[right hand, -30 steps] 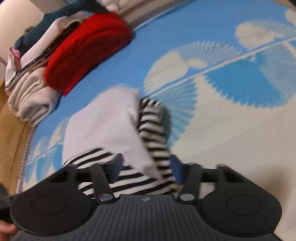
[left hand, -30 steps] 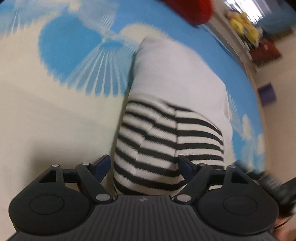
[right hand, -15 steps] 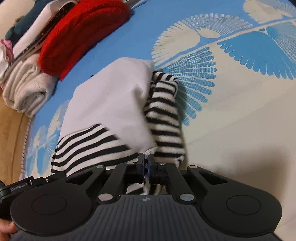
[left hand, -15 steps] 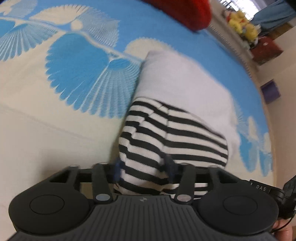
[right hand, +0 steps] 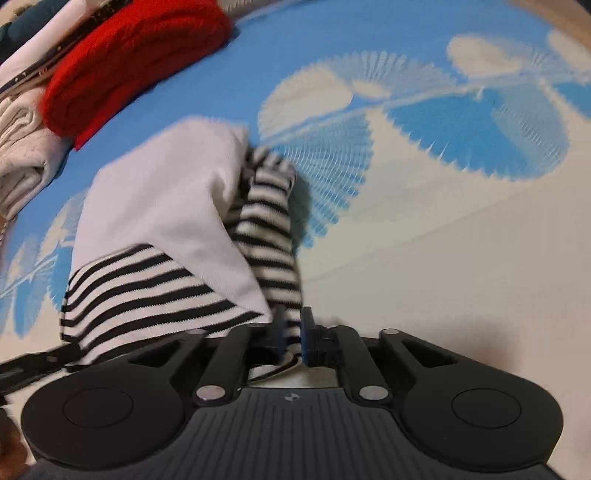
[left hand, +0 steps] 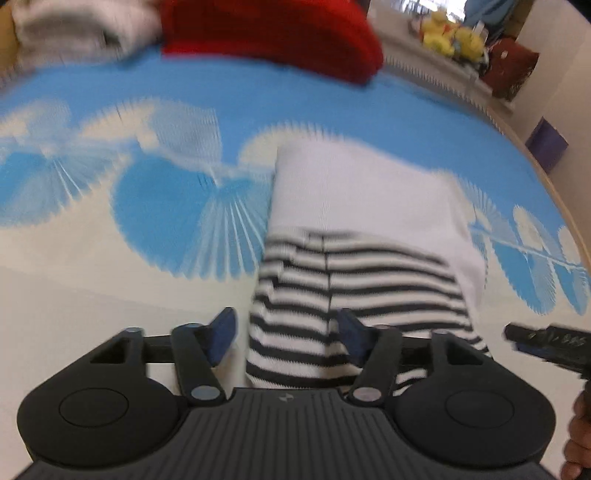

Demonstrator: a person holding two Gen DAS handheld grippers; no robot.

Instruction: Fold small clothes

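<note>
Blue-and-cream patterned mat [left hand: 184, 122] underneath. Left gripper [left hand: 286, 334] spread wide, straddling striped garment [left hand: 354, 280] lower centre of frame. Right gripper [right hand: 292, 332] pinched on garment's striped edge, bottom centre. Red knit [right hand: 129, 62] upper left.

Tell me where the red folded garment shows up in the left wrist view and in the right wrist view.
Left wrist: red folded garment at top centre, beyond the striped garment.
Right wrist: red folded garment at upper left, beside a cream knit.
Shared landmark: the striped garment.
</note>
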